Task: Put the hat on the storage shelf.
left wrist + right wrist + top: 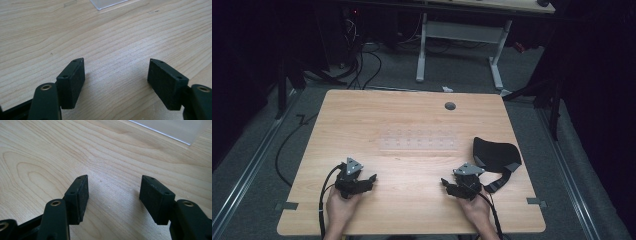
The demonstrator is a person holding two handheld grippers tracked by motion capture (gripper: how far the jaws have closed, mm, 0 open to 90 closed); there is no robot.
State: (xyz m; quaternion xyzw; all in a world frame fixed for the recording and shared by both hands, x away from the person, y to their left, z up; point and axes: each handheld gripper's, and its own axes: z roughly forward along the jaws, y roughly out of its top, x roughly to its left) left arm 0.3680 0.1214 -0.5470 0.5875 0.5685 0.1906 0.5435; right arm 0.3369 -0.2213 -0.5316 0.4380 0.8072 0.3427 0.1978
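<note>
Two hands hold black grippers low over the near half of a light wooden table [412, 120]. My left gripper [373, 177] sits at the near left, and in the left gripper view [116, 67] its jaws stand wide apart with bare wood between them. At the near right is my right gripper [443, 182], also open in the right gripper view [113, 183], nothing between its pads. A clear plastic sheet [418, 141] lies flat in the table's middle, beyond both grippers; its corner shows in each gripper view [107, 3] [172, 128].
A black pouch with a strap [496, 154] lies at the right side, just beyond the right gripper. A round grommet [450, 106] sits near the far edge. Cables trail off the near edge. Another desk frame [459, 45] stands on the floor behind.
</note>
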